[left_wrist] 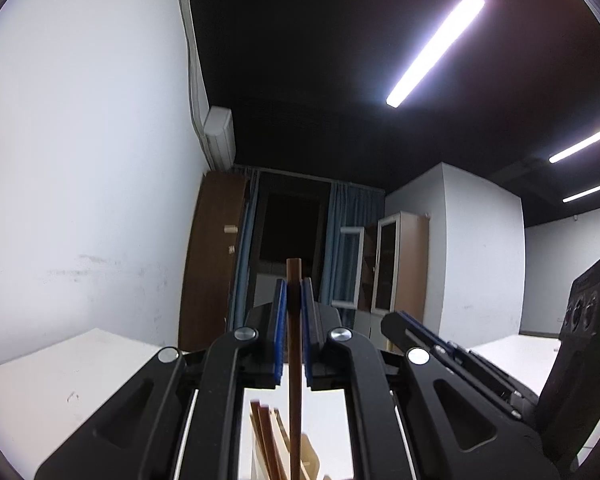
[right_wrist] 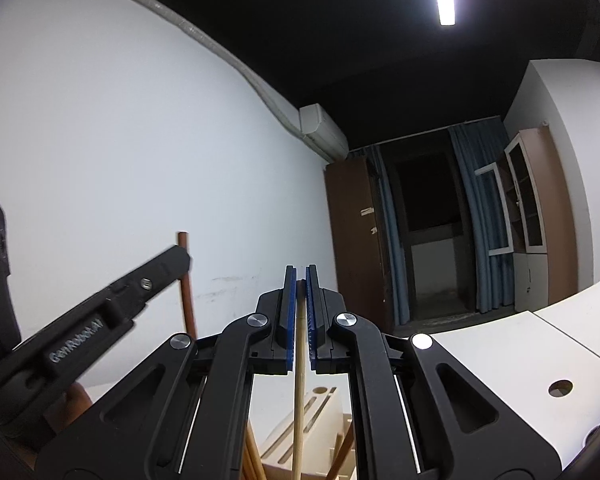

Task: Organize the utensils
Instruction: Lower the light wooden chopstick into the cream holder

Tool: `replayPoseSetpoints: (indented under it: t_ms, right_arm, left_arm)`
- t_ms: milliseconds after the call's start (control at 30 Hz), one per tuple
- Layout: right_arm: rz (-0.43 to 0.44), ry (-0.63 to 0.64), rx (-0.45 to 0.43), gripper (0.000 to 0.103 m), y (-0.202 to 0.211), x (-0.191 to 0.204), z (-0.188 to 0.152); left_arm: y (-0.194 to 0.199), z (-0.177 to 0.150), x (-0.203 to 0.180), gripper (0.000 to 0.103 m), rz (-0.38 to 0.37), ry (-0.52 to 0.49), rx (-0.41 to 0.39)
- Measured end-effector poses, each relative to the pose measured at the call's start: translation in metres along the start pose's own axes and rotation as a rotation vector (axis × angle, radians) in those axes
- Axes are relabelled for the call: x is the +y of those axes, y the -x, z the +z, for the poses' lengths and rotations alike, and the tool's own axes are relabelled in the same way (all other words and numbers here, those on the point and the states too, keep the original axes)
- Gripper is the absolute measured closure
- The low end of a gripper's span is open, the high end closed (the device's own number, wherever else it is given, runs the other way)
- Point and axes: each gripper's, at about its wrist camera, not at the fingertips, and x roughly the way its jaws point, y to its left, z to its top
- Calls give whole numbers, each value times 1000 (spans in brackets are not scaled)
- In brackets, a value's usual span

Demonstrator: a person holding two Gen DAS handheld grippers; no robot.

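Note:
My left gripper [left_wrist: 294,286] is shut on a dark brown wooden stick [left_wrist: 295,380], held upright with its top end just past the blue pads. Below it stand several more wooden sticks [left_wrist: 266,436] in a pale wooden holder [left_wrist: 310,456]. My right gripper [right_wrist: 301,276] is shut on a light wooden stick [right_wrist: 298,400] that hangs down towards a pale wooden holder [right_wrist: 300,432] with slots. The left gripper [right_wrist: 100,320] with its brown stick [right_wrist: 188,292] shows at the left of the right wrist view. The right gripper [left_wrist: 440,344] shows at the right of the left wrist view.
White tables [left_wrist: 40,380] [right_wrist: 500,356] lie below, one with a round cable hole [right_wrist: 560,389]. A white wall [left_wrist: 80,160] is on the left. A brown cabinet [right_wrist: 356,240], curtains and a glass-door cabinet [right_wrist: 528,208] stand far behind.

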Motion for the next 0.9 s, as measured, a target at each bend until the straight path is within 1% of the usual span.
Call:
replayPoseSetpoints:
  t_ms: [33,200,333,500,667,800,900]
  right_arm:
    - [-5,3,3,98,0,0,-1]
    - [-5,-7,39,98,-3,-4,-3]
    - [-8,-6,63,98,-4,-8,1]
    - [-1,-9,92,98,-6,-9,3]
    - [-5,-5,86,98,0,-11,8]
    - [-5,1,53,98,3,-12,10]
    - [-9,-9,64,98,-1,-14,8]
  left_arm:
    - [0,-2,1,96,-14,7,16]
    - [-1,-7,3,96,-17,-5,41]
    - [-10,-7,6,96,-23,-8,49]
    - [-8,-16,9,96,-28,-19,58]
    - [-4,-18,13,96,-35,-19,66]
    - [-3,-20,13,96,-36,-22,62]
    - [-6,-22,13,96,-36,-26,72]
